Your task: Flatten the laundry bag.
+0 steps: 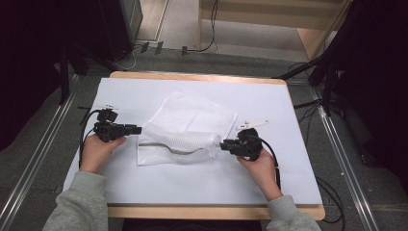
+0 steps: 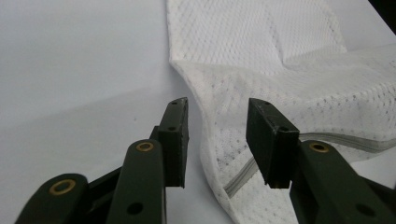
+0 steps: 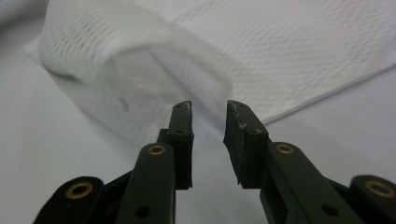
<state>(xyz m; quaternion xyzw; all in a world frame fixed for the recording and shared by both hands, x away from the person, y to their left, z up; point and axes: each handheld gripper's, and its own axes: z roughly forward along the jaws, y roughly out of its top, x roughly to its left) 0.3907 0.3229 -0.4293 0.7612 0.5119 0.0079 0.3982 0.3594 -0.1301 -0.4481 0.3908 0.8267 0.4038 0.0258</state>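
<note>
High view: white mesh bag (image 1: 185, 130) lies mid-surface (image 1: 288, 183), partly folded, grey zipper along the near edge. Left gripper (image 1: 136, 129) sits at its left edge, right gripper (image 1: 224, 144) at its right corner. Likely v. light, soft, floppy; will sag and bunch, so best pinched at the zipper hem or a corner w/ both sides.

Left gripper view: jaws released, gap open, the bag's rounded corner (image 2: 233, 154) just ahead and between them; grey zipper strip runs there.

Right gripper view: jaws apart w/ a narrower gap, nothing held; puffed folded mesh edge (image 3: 116, 70) just beyond.
</note>
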